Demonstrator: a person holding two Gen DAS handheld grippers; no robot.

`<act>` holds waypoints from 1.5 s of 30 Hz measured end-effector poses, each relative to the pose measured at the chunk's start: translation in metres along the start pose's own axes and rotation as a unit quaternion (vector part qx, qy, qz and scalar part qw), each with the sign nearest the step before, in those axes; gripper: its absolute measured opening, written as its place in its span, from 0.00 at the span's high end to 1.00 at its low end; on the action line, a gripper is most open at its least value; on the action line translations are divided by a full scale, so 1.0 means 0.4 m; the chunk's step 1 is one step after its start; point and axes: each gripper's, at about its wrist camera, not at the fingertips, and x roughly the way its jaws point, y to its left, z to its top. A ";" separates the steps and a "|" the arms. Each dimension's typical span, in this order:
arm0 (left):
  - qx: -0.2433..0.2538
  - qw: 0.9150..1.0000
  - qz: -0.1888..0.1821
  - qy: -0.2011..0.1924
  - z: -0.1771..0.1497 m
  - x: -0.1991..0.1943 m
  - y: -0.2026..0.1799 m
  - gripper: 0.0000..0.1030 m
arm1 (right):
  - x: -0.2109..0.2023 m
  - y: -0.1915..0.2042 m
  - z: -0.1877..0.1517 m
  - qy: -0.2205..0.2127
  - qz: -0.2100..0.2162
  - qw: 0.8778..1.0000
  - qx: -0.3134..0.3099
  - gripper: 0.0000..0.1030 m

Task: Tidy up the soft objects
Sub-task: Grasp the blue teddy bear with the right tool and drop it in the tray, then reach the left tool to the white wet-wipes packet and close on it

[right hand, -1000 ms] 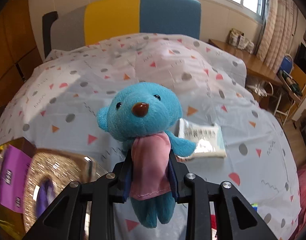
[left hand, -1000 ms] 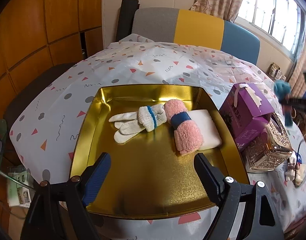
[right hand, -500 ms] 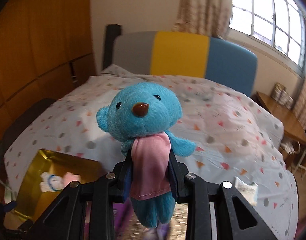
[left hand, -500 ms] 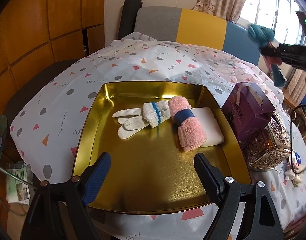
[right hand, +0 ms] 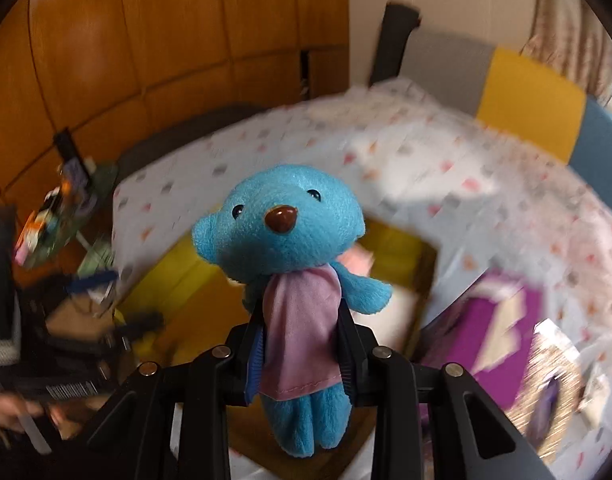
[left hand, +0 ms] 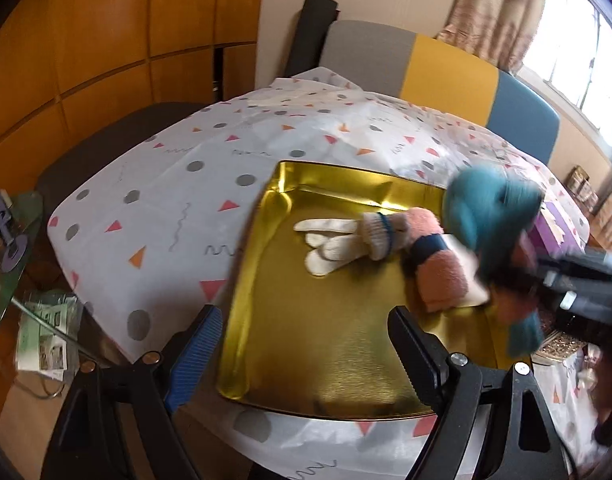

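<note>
Gloves point(left hand: 346, 242) and pink towel roll point(left hand: 438, 264) already lie in gold tray point(left hand: 326, 340). Blue bear point(right hand: 290, 256) not yet placed: right tongs point(right hand: 300, 344) clamp its pink-clad body, holding it over tray's right side. Right tongs angle downward toward tray. Left tongs point(left hand: 302, 344) gape wide and empty above tray's near edge, also angled down.
</note>
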 end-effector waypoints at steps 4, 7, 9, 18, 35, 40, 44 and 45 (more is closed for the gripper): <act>-0.006 1.000 0.001 0.001 -0.004 0.001 0.012 0.17 | 0.074 0.012 -0.056 0.045 0.002 0.999 -0.008 0.68; 0.000 1.000 -0.002 0.000 -0.006 -0.001 0.004 0.17 | 0.110 0.006 -0.093 0.075 -0.001 0.997 -0.008 0.63; 0.005 1.000 -0.004 -0.001 -0.008 -0.002 -0.003 0.17 | 0.121 -0.004 -0.111 0.087 -0.003 0.996 0.001 0.60; 0.022 1.000 -0.006 -0.010 -0.007 -0.021 -0.030 0.17 | 0.065 -0.001 -0.109 0.059 -0.004 0.998 -0.001 0.44; 0.063 0.997 -0.011 -0.042 -0.002 -0.076 -0.094 0.17 | -0.221 -0.113 -0.143 -0.066 -0.060 0.995 0.047 0.44; 0.075 0.996 -0.013 -0.045 -0.002 -0.085 -0.113 0.17 | -0.307 -0.233 -0.172 -0.099 -0.109 0.984 0.104 0.44; 0.083 0.995 -0.014 -0.046 -0.002 -0.089 -0.127 0.17 | -0.353 -0.338 -0.211 -0.112 -0.154 0.970 0.151 0.44; 0.085 0.995 -0.014 -0.045 -0.002 -0.090 -0.132 0.17 | -0.361 -0.367 -0.223 -0.112 -0.168 0.965 0.166 0.44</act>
